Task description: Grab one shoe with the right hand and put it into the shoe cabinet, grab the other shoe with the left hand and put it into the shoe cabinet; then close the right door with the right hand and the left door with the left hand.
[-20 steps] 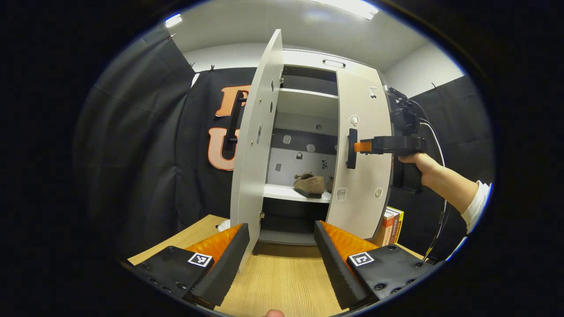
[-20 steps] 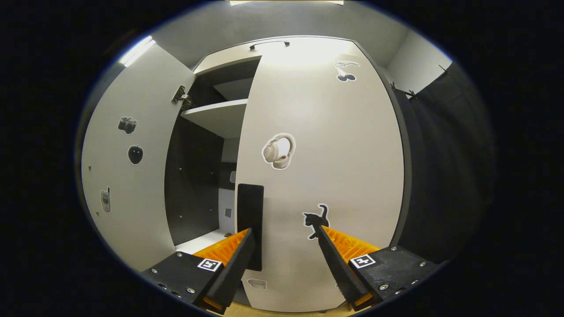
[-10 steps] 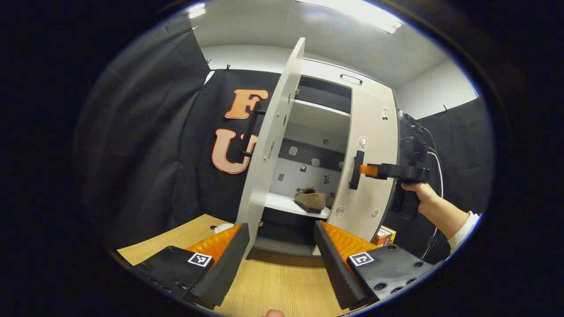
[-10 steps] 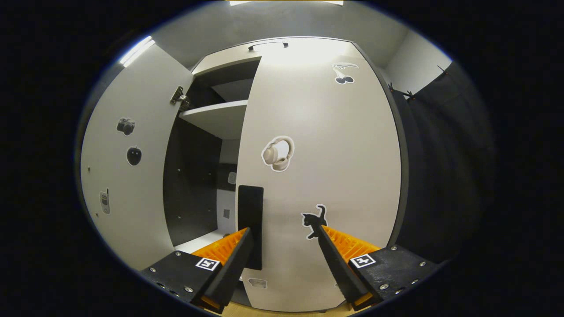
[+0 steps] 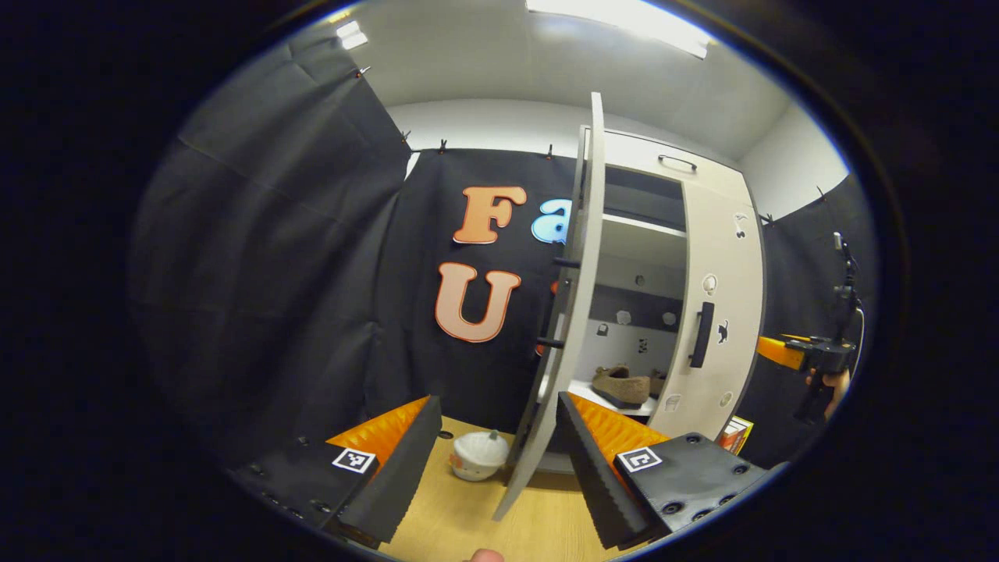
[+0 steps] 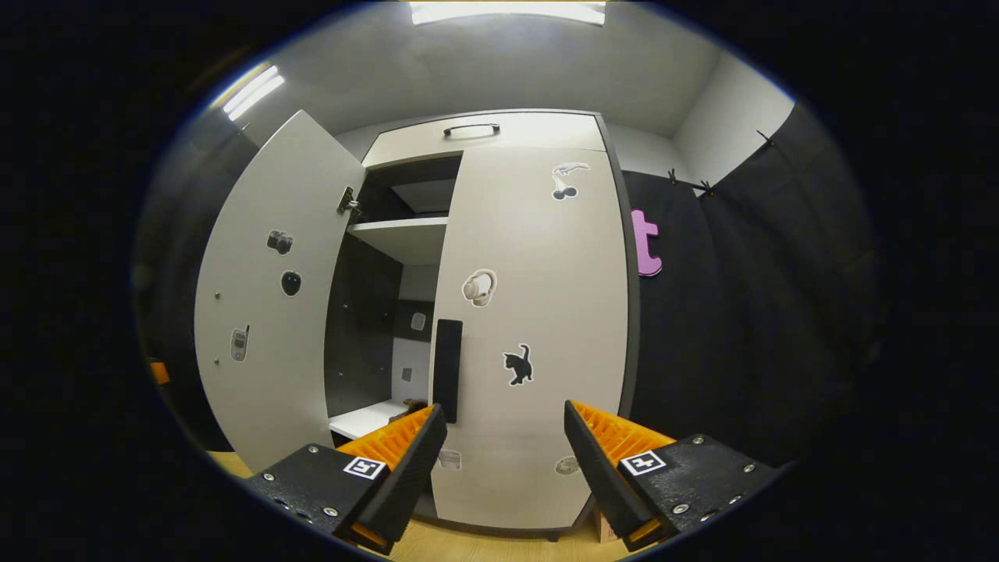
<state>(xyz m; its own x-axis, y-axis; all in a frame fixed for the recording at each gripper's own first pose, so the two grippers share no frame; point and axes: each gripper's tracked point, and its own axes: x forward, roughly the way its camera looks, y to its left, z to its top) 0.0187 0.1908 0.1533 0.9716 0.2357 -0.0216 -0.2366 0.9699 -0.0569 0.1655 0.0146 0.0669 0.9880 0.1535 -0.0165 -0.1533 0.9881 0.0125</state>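
Left gripper view puts your left tongs (image 5: 494,460) spread and empty over the wood-grain bench (image 5: 468,527), straddling the edge-on left door (image 5: 566,312) of the flat pale cabinet (image 5: 663,168). A fuzzy brown shoe (image 5: 620,385) sits inside on the shelf; its pair is mostly hidden behind the right door (image 6: 535,328). Your right tongs (image 6: 499,468) are spread, clear of that closed door's smooth face.

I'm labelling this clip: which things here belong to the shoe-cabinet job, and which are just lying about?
Job:
shoe cabinet
left door, open
right door, shut
shoes on the shelf
left gripper, open
right gripper, open

Lying about:
small white pot on the table
books beside the cabinet
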